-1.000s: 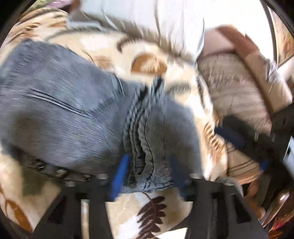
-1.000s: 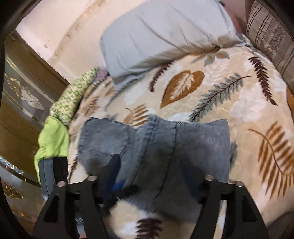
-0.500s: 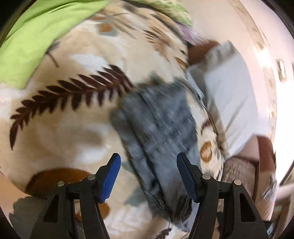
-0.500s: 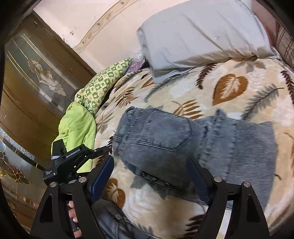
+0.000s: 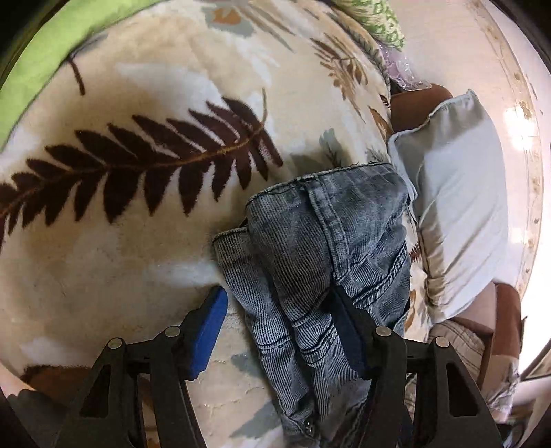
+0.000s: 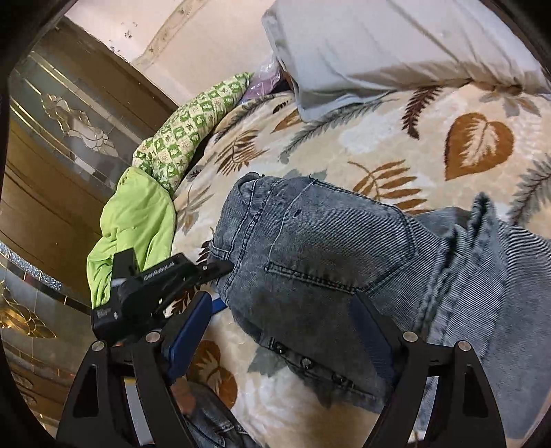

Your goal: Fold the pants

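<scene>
While the folded pants (image 5: 327, 262) lay on the leaf-print blanket (image 5: 137, 241) beside a grey pillow (image 5: 458, 213) | left gripper (image 5: 279, 331) gaped wide over their edge, gripping nothing | right gripper (image 6: 286, 331) likewise spread, empty.

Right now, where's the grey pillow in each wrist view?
Left wrist: the grey pillow is at right, just right of the folded jeans.
Right wrist: the pillow is along the top edge, beyond the jeans.
Shared landmark: the green checked cloth.
</scene>
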The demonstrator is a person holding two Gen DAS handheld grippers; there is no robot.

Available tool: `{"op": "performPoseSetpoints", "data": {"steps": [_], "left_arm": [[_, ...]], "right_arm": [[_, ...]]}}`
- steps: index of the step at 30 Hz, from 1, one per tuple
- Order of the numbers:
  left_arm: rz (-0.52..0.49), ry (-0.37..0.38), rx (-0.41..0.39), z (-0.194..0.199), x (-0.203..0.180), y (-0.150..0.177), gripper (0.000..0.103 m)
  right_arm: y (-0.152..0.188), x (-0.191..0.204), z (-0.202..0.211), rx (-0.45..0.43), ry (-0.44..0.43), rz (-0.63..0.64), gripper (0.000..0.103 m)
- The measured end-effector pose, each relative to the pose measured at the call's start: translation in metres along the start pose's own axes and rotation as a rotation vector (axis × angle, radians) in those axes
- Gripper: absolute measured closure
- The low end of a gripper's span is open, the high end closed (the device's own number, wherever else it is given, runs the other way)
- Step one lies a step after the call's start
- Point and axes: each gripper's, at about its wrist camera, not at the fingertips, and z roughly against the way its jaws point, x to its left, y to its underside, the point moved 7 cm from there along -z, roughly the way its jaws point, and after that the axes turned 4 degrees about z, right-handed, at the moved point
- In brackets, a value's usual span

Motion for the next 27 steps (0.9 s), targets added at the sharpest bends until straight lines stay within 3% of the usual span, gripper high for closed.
{"op": "performPoseSetpoints", "data": {"steps": [3, 6, 9, 10, 11, 13, 15, 21, 22, 27], "left_arm": [[-0.022, -0.006, -0.008, -0.006, -0.005, 0.003, 0.062], [-0.048, -0.023, -0.009, -0.006, -0.009, 0.006, 0.062], [-0.014, 0.008, 0.006, -0.009, -0.010, 0.001, 0.053], [-0.005, 0.017, 0.014, -0.011, -0.010, -0.001, 0.055], [-0.019, 0.003, 0.022, -0.014, -0.012, -0.003, 0.058], [-0.072, -0.015, 0.027, -0.019, -0.019, -0.004, 0.084], [-0.124, -0.039, -0.010, -0.012, -0.029, -0.004, 0.088], [-0.522, -0.145, -0.247, 0.031, -0.105, 0.026, 0.091], [-0.638, -0.165, -0.301, 0.039, -0.127, 0.041, 0.091], [-1.001, -0.196, -0.444, 0.057, -0.193, 0.114, 0.091]], "right_arm": [[-0.005, -0.004, -0.012, 0.016, -0.011, -0.021, 0.020], [-0.008, -0.007, -0.017, 0.017, -0.024, -0.041, 0.020], [-0.010, -0.010, -0.020, 0.018, -0.025, -0.054, 0.020], [-0.010, -0.011, -0.020, 0.019, -0.027, -0.057, 0.020], [-0.010, -0.012, -0.020, 0.021, -0.031, -0.059, 0.020], [-0.010, -0.012, -0.021, 0.029, -0.034, -0.058, 0.020], [-0.011, -0.011, -0.019, 0.033, -0.039, -0.055, 0.020], [-0.024, -0.013, 0.008, 0.012, -0.076, -0.043, 0.020], [-0.028, -0.015, 0.016, 0.000, -0.087, -0.042, 0.020], [-0.047, -0.034, 0.068, -0.079, -0.142, -0.048, 0.020]]}}
